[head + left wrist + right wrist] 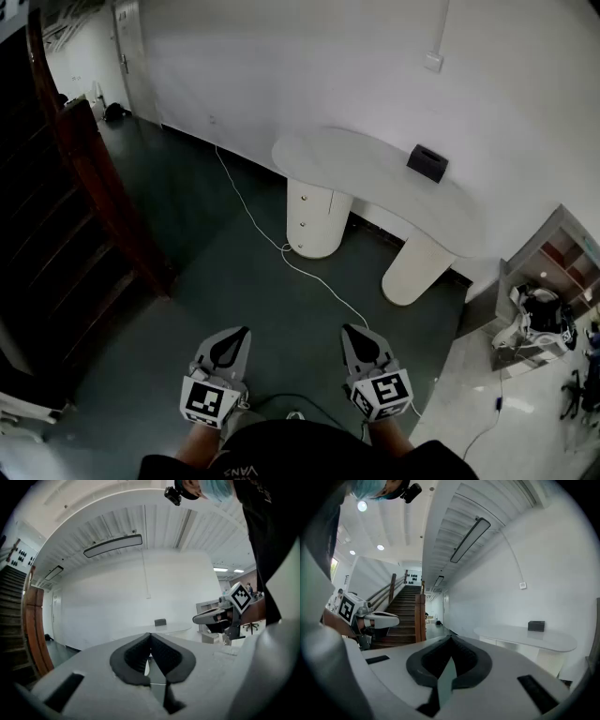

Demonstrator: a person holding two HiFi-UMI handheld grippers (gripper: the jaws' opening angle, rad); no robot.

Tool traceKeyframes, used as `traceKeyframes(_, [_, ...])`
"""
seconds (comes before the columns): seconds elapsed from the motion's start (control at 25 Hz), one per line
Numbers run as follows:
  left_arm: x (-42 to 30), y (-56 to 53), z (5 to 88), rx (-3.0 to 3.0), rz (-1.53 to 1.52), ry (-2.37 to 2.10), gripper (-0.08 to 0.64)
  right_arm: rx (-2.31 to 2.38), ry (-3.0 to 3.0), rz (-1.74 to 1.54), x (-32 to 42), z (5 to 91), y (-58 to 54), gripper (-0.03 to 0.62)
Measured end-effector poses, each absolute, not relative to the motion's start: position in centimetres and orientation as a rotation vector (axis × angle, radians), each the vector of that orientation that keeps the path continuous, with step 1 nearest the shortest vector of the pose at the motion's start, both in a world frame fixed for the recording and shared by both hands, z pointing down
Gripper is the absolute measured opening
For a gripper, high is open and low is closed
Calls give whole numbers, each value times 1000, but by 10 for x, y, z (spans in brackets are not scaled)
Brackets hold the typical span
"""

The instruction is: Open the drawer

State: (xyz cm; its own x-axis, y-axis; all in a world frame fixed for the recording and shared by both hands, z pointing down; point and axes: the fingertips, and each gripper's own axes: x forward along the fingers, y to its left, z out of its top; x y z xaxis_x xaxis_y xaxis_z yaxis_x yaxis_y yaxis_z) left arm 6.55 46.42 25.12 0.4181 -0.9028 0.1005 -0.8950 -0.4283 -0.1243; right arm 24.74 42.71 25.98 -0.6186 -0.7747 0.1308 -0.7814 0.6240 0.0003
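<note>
Left gripper and right gripper held low, jaws closed and empty; likely a carry pose, drawer pedestal under tabletop well apart.

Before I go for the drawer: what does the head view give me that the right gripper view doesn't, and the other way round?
Head view only: the white cable trailing across the floor, and the small knobs on the round pedestal, seen from above.

Right gripper view only: the ceiling strip light, and the right gripper seen along its own jaws, shut with nothing between them.

Both: the white table, the black box on it, the wooden staircase and the left gripper.
</note>
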Motion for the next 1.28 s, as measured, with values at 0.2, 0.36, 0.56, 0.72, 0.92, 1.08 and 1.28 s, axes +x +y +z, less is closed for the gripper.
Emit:
traceKeyframes(0.2, [72, 461, 252, -2602, -231, 1665, 17, 1305, -2728, 86, 253, 259, 423, 3])
traceKeyframes(0.36, [80, 458, 257, -2606, -238, 1670, 18, 1313, -2743, 120, 262, 265, 419, 5])
traceKeyframes(0.56, [85, 450, 266, -2624, -202, 1656, 43, 1318, -2758, 182, 266, 271, 412, 9])
traceKeyframes(0.72, [87, 436, 276, -2674, -227, 1639, 239, 1334, -2752, 216, 265, 277, 398, 183])
traceKeyframes(0.92, [75, 406, 287, -2710, -246, 1631, 258, 1363, -2743, 227, 256, 278, 366, 215])
traceKeyframes(1.08, [57, 364, 288, -2727, -257, 1597, 259, 1391, -2733, 218, 239, 274, 328, 221])
traceKeyframes(1.28, [33, 300, 287, -2777, -295, 1529, 259, 1487, -2695, 216, 222, 267, 271, 232])
